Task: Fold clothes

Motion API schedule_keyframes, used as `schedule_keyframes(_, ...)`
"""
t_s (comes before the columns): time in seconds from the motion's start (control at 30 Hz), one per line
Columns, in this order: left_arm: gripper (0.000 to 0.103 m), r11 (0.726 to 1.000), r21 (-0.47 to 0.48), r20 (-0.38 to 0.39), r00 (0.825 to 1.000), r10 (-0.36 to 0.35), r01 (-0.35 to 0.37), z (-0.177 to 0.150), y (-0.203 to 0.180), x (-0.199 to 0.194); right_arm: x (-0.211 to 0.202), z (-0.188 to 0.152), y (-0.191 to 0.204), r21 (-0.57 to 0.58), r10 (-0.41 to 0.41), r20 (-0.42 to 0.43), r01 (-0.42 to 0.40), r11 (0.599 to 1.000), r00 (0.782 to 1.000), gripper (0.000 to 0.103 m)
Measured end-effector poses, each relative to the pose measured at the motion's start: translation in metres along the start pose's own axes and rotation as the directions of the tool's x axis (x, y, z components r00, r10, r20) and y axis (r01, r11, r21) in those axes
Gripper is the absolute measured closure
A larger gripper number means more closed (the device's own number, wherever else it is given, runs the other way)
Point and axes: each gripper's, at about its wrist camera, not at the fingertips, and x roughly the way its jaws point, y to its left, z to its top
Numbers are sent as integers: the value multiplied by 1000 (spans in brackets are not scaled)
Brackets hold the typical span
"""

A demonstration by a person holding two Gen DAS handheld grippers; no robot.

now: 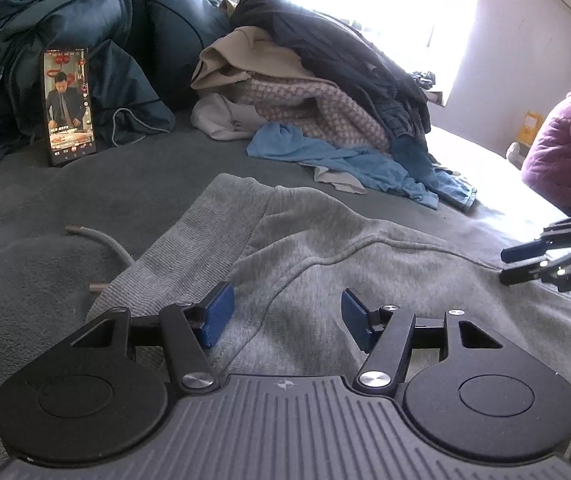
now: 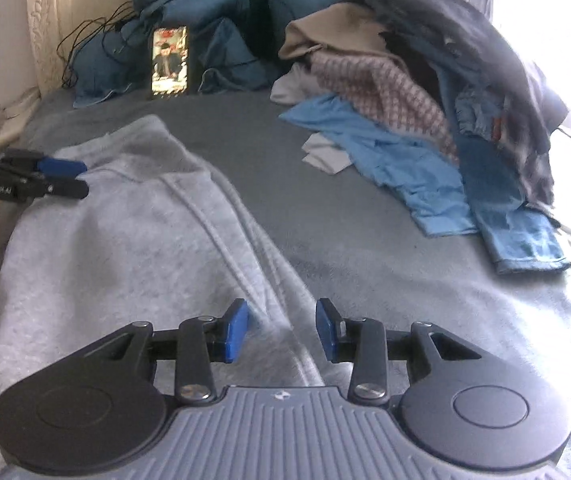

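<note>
1. A light grey fleece sweatshirt [image 1: 325,248] is found spread on the dark grey bed blanket [image 1: 45,208], directly below both grippers. One fold appears to be laid already, a panel being doubled over along a ridged seam; further folds are judged outstanding.

2. The left gripper [image 1: 283,312] is held just above the sweatshirt with its blue pads [image 1: 217,314] set apart at a moderate width. No cloth is seen between them.

3. The right gripper [image 2: 283,330] is positioned over the near edge of the sweatshirt, pads parted to a narrower gap. Nothing is pinched; the fabric lies beneath, not between.

4. An unsorted heap of clothes [image 1: 317,80] is noted further back: dark, beige and pink-checked items, with a blue garment [image 1: 365,164] trailing out in front. None of it is folded, so most of the task is judged to remain.

5. A propped phone [image 1: 70,106] is observed against the blue-green quilted bedding [image 1: 85,20], its screen lit; the on-screen text is too small to be read.

6. White lettering is visible on the side of the left gripper in the right wrist view; it is blurred and cannot be read with confidence.

7. A person in a pink padded jacket [image 1: 565,148] is recorded at the far side of the bed.
</note>
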Motion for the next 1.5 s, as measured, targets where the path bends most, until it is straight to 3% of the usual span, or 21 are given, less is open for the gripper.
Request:
schedule_keyframes(0.2, 42, 1000, 7, 0, 1000, 5, -5, 0, -1, 1, 10, -5, 8, -37, -31, -48, 29, 999, 998, 64)
schedule_keyframes(0.4, 42, 1000, 8, -2, 1000, -3, 3, 0, 0, 0, -9, 0, -17, 167, 59, 33, -64, 984, 998, 65)
schedule_keyframes(0.43, 42, 1000, 8, -1, 1000, -3, 3, 0, 0, 0, -9, 0, -21, 197, 65, 34, -70, 978, 997, 66)
schedule_keyframes(0.47, 42, 1000, 10, 0, 1000, -1, 1, 0, 0, 0, -6, -1, -23, 206, 61, 18, -64, 977, 998, 76)
schedule_keyframes(0.53, 42, 1000, 13, 1, 1000, 1, -1, 0, -1, 1, 3, -6, -21, 191, 42, -33, -35, 981, 999, 82)
schedule_keyframes(0.9, 42, 1000, 26, 7, 1000, 5, -5, 0, -2, 3, 18, -8, -2, 87, -32, -106, 41, 995, 994, 79)
schedule_keyframes(0.97, 42, 999, 35, 10, 1000, 11, -11, -1, -3, 3, 18, -9, 4, 71, -55, -99, 62, 996, 994, 83)
schedule_keyframes(1.0, 42, 999, 42, 11, 1000, 14, -15, -1, -4, 4, 17, -10, 9, 48, -75, -92, 80, 996, 993, 94)
schedule_keyframes(1.07, 42, 999, 51, 12, 1000, 19, -20, -1, -5, 4, 10, -8, 26, -37, -150, -56, 148, 988, 987, 98)
schedule_keyframes(1.27, 42, 998, 49, 11, 1000, 24, -24, -1, -6, 4, -3, 0, 36, -125, -281, 20, 282, 951, 959, 99)
schedule_keyframes(1.5, 42, 995, 87, 15, 999, 48, -49, -3, -11, 5, 28, -18, 33, -150, -305, -11, 300, 942, 952, 98)
